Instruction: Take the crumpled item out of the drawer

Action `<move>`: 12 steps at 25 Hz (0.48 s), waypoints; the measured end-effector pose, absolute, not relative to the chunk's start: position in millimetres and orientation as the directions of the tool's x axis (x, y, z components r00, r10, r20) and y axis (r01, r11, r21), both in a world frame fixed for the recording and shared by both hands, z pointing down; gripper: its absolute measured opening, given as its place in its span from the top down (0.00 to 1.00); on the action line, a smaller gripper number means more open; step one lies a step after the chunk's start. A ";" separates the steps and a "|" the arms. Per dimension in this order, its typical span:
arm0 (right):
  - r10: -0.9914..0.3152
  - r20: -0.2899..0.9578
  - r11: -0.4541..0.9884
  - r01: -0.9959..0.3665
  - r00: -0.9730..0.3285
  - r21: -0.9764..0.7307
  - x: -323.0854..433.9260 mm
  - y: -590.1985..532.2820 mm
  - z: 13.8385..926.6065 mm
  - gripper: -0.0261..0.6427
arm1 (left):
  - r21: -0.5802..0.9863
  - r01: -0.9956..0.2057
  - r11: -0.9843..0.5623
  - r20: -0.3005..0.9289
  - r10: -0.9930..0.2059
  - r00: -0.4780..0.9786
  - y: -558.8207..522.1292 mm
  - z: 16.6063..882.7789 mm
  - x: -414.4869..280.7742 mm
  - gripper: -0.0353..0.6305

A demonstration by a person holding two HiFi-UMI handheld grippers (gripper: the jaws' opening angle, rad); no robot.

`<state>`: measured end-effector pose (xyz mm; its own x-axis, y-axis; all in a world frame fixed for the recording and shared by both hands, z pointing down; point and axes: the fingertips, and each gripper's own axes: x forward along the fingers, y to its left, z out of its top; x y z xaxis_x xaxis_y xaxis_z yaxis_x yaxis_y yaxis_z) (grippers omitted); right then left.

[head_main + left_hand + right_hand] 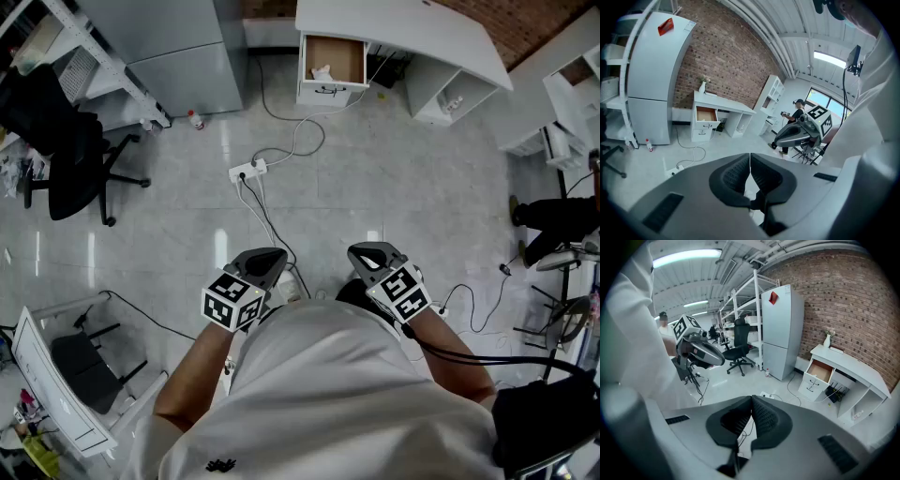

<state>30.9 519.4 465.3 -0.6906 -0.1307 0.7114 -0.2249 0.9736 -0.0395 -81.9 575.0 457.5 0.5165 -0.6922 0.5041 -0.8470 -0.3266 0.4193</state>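
Observation:
Far across the floor, the top drawer (333,58) of a white desk unit stands pulled out, and a crumpled white item (322,72) lies inside it. The left gripper view shows the same open drawer (705,114), and so does the right gripper view (820,370); the item is too small to make out in either. My left gripper (271,256) (750,157) and right gripper (365,253) (751,400) are held close to my body, well short of the drawer. Both are shut with nothing between the jaws.
A power strip (247,171) and trailing cables lie on the floor between me and the desk (403,37). A black office chair (66,155) and a grey fridge (178,56) with a small bottle (195,119) stand left. A person (558,220) is at the right edge.

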 end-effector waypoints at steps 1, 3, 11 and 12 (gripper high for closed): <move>-0.133 0.711 0.973 -0.229 -0.690 -0.040 29.7 522.2 464.5 0.92 | 0.423 -0.844 -0.331 0.501 -0.691 0.522 575.5 458.4 -83.1 0.91; -0.137 0.711 0.970 -0.238 -0.690 -0.044 28.2 525.1 463.2 0.92 | 0.428 -0.838 -0.339 0.496 -0.687 0.531 574.8 460.1 -84.7 0.91; -0.139 0.711 0.958 -0.275 -0.689 -0.079 34.4 471.3 472.0 0.92 | 0.426 -0.831 -0.359 0.504 -0.668 0.547 517.0 463.4 -80.6 0.91; -0.133 0.709 0.957 -0.275 -0.693 -0.089 33.0 457.7 474.8 0.92 | 0.424 -0.832 -0.359 0.510 -0.664 0.547 504.3 465.3 -80.8 0.91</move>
